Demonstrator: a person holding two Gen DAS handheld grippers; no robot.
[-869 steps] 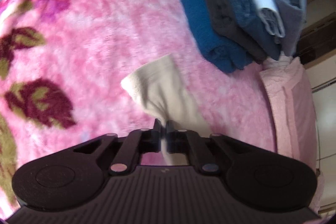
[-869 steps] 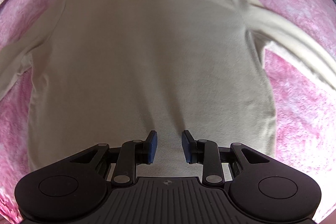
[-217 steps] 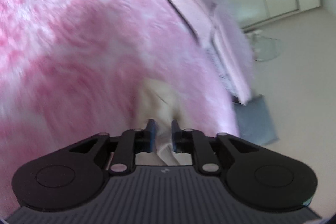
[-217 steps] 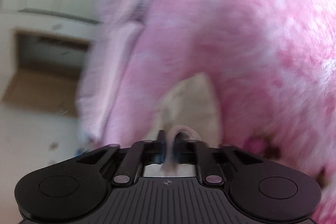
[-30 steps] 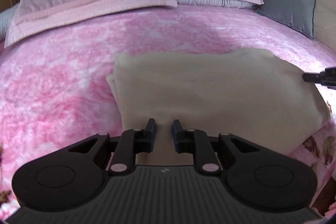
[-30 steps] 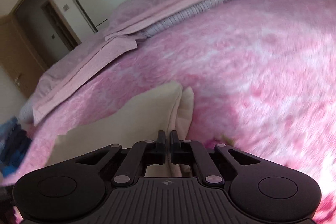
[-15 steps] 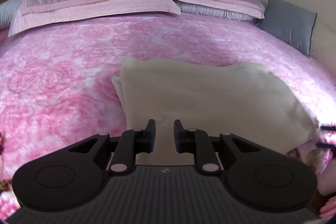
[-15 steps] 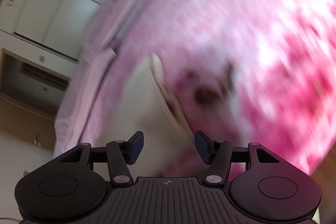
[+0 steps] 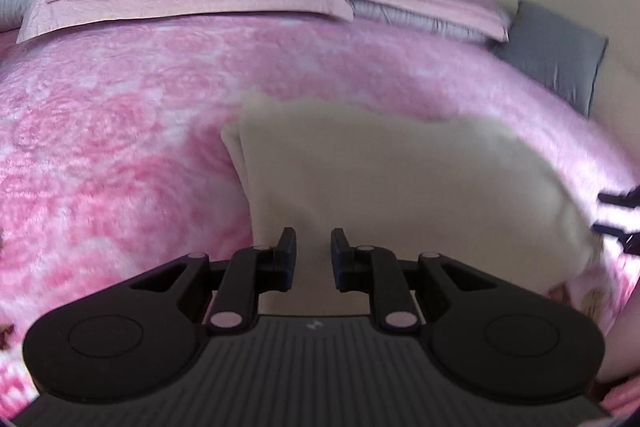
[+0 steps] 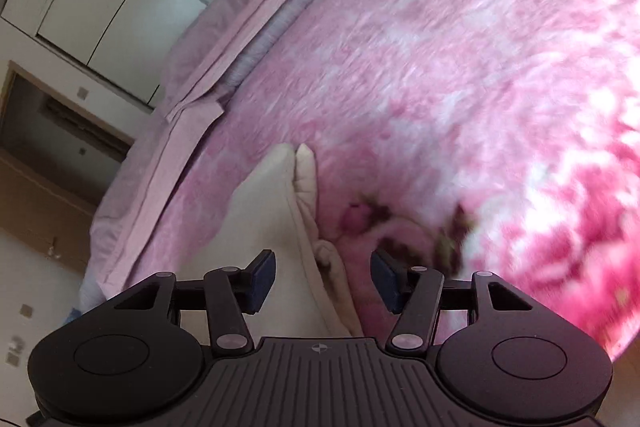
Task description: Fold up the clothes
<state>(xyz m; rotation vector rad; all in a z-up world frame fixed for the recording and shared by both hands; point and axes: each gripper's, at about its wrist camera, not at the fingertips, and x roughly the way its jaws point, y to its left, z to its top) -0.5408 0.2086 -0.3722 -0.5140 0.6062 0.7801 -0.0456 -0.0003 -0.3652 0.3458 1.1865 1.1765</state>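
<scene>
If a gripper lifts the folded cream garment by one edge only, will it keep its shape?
Probably not. The cream garment looks soft and lies in loose layers, visible at its edge, so it would likely sag and unfold. The fluffy blanket may drag on it if pushed.

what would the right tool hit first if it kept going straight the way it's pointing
Most likely the folded cream garment: its layered edge lies between the open pads of the right tool, with the pink blanket beyond. Depth is unclear.

Soft daylight, fisheye-bent edges — motion blur, blown-out glare at right
</scene>
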